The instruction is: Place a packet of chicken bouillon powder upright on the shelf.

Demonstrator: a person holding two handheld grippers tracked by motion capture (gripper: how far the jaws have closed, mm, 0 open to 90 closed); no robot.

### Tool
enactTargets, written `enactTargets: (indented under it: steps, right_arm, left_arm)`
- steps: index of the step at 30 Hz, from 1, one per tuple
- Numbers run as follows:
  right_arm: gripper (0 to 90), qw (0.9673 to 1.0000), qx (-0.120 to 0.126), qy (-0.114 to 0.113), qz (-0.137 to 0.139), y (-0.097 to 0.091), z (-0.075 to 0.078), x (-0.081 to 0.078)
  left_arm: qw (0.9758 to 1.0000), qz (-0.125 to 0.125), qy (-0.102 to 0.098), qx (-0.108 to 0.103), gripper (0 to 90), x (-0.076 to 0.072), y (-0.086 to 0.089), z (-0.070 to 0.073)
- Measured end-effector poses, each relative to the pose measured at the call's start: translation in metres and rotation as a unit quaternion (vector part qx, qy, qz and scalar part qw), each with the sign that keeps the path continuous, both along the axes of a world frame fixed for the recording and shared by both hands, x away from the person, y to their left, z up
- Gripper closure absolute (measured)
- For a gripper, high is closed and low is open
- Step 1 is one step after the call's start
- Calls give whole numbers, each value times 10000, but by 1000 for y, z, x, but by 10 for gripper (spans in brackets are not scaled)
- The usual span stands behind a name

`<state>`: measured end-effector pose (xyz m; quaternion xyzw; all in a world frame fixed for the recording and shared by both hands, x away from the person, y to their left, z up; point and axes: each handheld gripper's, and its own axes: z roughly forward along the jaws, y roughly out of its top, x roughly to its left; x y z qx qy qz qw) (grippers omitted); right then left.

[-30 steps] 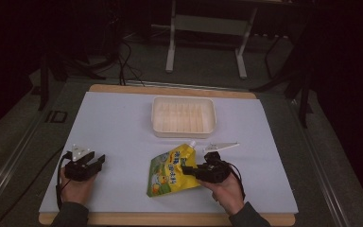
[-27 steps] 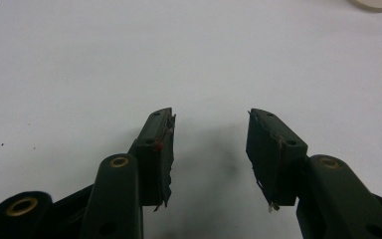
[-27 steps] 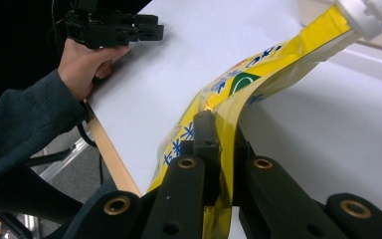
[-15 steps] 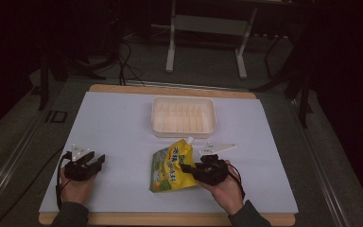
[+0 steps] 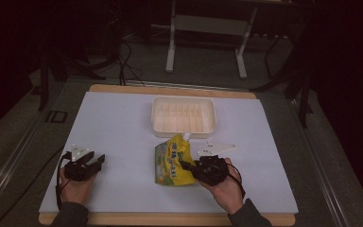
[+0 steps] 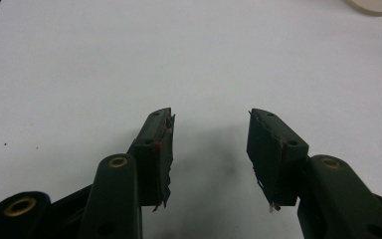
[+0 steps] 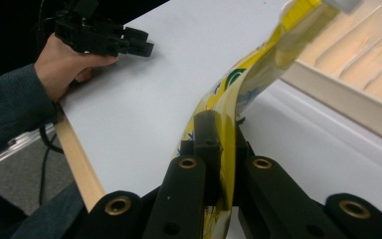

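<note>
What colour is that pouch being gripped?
The pouch is mostly yellow with green and blue print and a white spout, best seen in the high view.

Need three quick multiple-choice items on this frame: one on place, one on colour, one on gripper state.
1. Where is the shallow cream plastic tray?
A. beyond the pouch
B. beside the left gripper
C. off the table

2. Main colour of the soft spouted pouch?
A. red
B. yellow
C. blue

3. How do the jaws of the left gripper stand?
A. shut on the pouch
B. shut on nothing
C. open, nothing between

Key: 1 A, the high view shows the tray past the spout; 2 B, yellow film with green print; 3 C, bare white table shows between the jaws, while the right gripper clamps the pouch.
</note>
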<state>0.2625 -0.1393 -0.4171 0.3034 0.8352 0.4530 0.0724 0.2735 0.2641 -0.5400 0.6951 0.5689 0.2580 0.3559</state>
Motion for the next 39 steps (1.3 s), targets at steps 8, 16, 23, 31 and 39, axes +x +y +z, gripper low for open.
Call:
enactTargets:
  steps: [8,16,23,31,39]
  right_arm:
    - [900,9998,-37,-182,-115,-1,4,-1]
    - [900,9986,23,-413,-316,-2,8,0]
    - [900,9977,61,-535,-402,-2,11,1]
    - [900,9966,215,-620,-491,-5,16,3]
    - [900,9940,449,-720,-688,-9,24,8]
  left_arm:
    - [10000,14,-4,-1,527,0,0,0]
    - [10000,20,-13,0,526,0,0,0]
    - [10000,28,-15,-7,525,0,0,0]
    - [10000,34,-21,-13,525,0,0,0]
    - [10000,37,-20,-19,524,0,0,0]
